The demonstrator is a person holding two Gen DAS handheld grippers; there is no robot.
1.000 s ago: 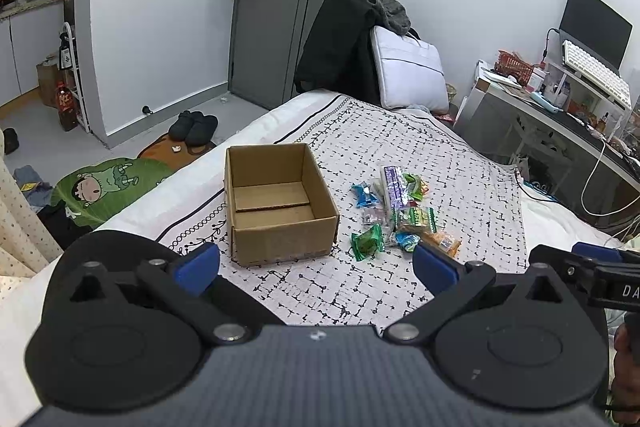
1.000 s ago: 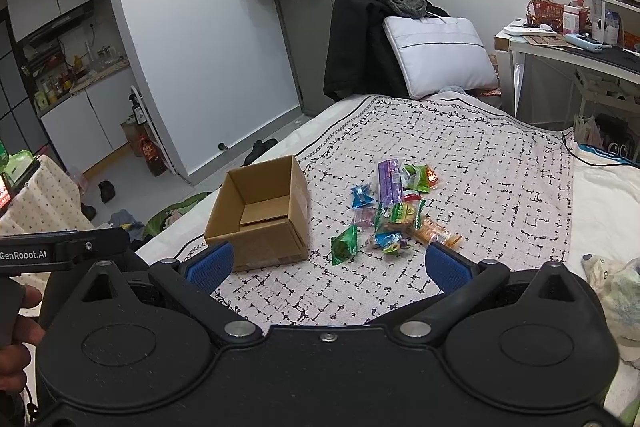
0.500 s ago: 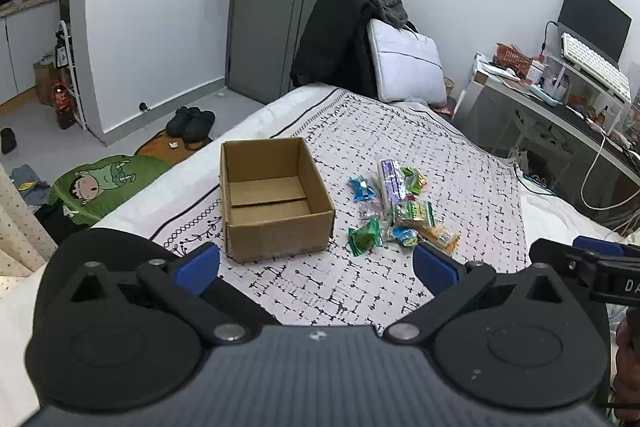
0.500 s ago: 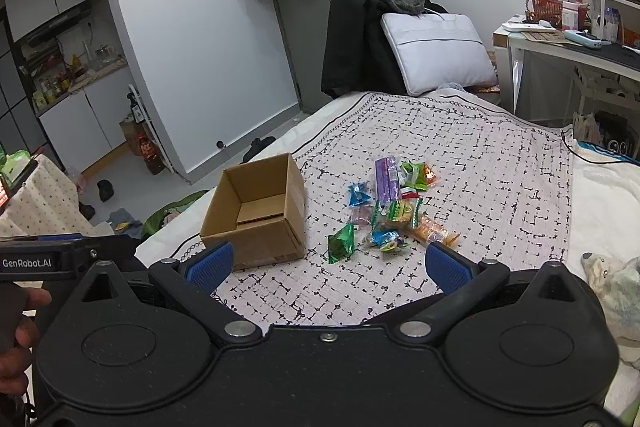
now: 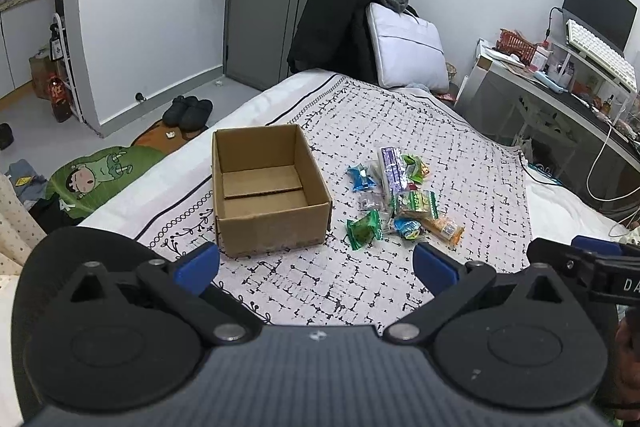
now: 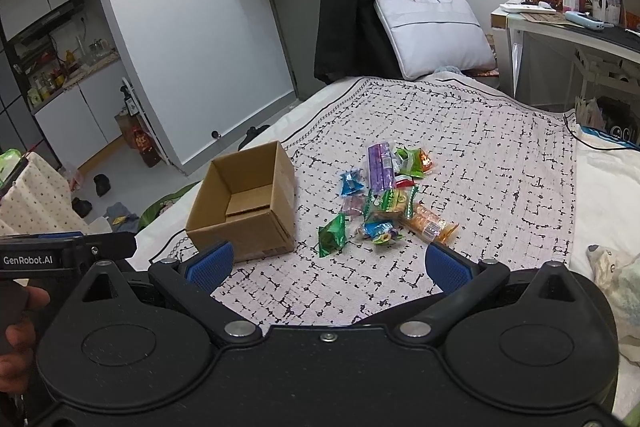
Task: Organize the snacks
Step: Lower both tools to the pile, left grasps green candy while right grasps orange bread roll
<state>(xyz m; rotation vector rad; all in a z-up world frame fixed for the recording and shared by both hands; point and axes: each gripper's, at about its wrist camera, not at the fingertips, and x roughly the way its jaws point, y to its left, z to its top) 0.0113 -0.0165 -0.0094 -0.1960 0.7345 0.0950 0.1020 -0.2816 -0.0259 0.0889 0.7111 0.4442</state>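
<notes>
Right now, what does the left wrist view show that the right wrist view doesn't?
Only the left wrist view shows the black monitor, the slippers on the floor and the cartoon mat beside the bed.

Only the right wrist view shows the kitchen counter with bottles and a plush toy at the bed's right edge.

Both show the empty cardboard box, the snack pile to its right on the patterned bedspread, and open blue fingers.

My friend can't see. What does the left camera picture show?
An empty cardboard box sits on a patterned bedspread, with a pile of snack packets lying just right of it. The left gripper hovers in front, jaws open, holding nothing.
</notes>
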